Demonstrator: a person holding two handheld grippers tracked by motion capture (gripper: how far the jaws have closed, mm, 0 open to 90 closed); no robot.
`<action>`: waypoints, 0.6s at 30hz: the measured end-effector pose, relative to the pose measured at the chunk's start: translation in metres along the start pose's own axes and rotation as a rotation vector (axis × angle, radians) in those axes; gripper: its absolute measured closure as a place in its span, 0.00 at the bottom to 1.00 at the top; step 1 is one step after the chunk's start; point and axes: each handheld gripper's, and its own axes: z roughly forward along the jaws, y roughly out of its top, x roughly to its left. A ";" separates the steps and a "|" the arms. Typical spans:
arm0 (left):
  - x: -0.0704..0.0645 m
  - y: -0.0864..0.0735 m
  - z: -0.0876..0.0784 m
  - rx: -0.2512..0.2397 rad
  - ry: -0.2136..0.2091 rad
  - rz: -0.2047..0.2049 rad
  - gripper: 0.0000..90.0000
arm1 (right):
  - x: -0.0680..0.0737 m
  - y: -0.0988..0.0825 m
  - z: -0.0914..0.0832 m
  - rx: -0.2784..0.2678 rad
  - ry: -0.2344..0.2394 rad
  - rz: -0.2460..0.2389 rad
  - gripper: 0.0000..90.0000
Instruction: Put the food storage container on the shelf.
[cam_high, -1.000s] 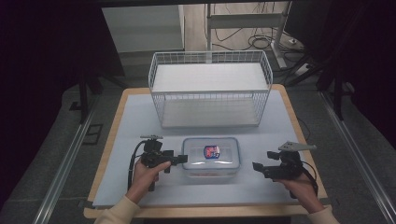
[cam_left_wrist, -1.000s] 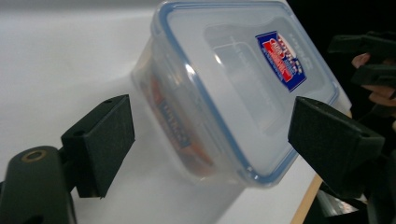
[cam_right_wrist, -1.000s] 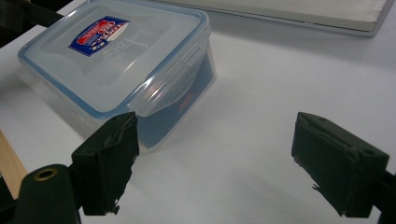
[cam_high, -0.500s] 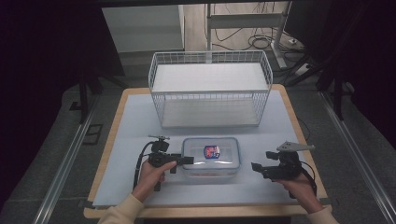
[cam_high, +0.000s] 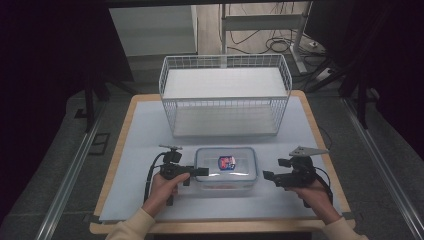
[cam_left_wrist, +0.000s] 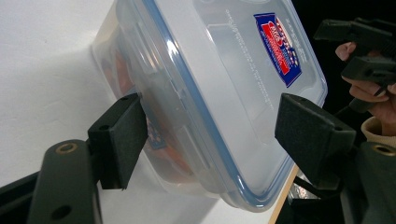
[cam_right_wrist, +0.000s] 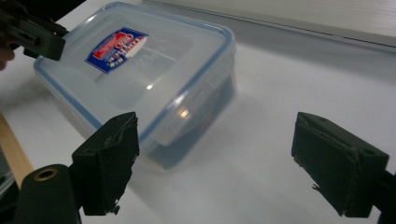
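— Pale blue matting is covering the table (cam_high: 145, 130), with a light wooden edge running round it; what is sitting on it?

— Ahead of both grippers a white wire basket (cam_high: 225, 97) is standing at the far side of the mat, lined with a white sheet. Nearer, between the two grippers, a clear plastic food container (cam_high: 226, 167) is lying flat, its lid rimmed in blue and carrying a red and blue label.

— And the left gripper (cam_high: 200, 172)?

— Its jaws have just been closing a little, yet they are standing wide. In the left gripper view the container's near end is lying between them: one pad (cam_left_wrist: 122, 137) is sitting right against the side wall by the latch, while the other is standing off above the lid, not touching. So it is gripping nothing.

— The right one?

— The right gripper (cam_high: 267, 176) is hovering just beside the container's other end, jaws spread wide and empty. In its own view the container is lying ahead, near one jaw, not between the pads (cam_right_wrist: 109, 161).

— What is the room looking like beyond the table?

— Mostly darkness. Grey carpet is spreading around the table, metal rails (cam_high: 70, 175) are running along the floor on either side, and past the basket black cables (cam_high: 280, 45) are trailing across a lighter floor beside a grey metal frame. The person's cream sleeves (cam_high: 132, 227) are coming in behind the grippers.
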 end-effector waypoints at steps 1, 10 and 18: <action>0.000 0.000 0.000 -0.002 0.000 0.001 0.29 | 0.000 0.005 0.006 0.008 0.018 0.021 0.16; 0.000 -0.001 0.000 -0.006 0.000 0.002 0.29 | -0.002 0.020 0.040 0.072 0.109 0.134 0.16; 0.000 -0.001 0.000 -0.008 -0.001 0.001 0.29 | -0.010 0.021 0.057 0.120 0.176 0.229 0.14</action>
